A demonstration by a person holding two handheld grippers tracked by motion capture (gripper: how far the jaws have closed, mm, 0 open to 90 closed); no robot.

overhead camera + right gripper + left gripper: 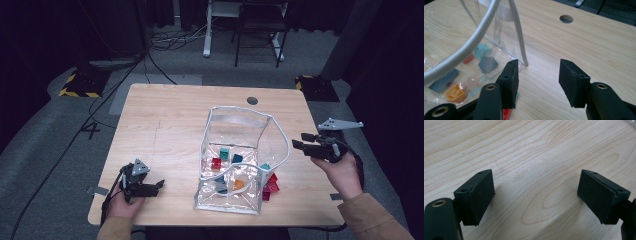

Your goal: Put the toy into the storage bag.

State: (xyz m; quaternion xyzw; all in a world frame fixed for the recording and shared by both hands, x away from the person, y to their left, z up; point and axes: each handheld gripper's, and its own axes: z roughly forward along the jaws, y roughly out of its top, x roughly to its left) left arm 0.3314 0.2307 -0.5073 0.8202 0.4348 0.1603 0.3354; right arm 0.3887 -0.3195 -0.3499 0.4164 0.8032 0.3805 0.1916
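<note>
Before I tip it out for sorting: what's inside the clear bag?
Inside the clear bag lie small toy bricks: red, teal, blue and orange. Creased plastic at the near end blurs others, so no full count. Two red bricks seem to lie outside.

Clear bag mid-table; bare wood leftward.

Your surface: one light wooden table, round cable hole near its far edge. On it: one clear plastic bag holding coloured blocks.
</note>
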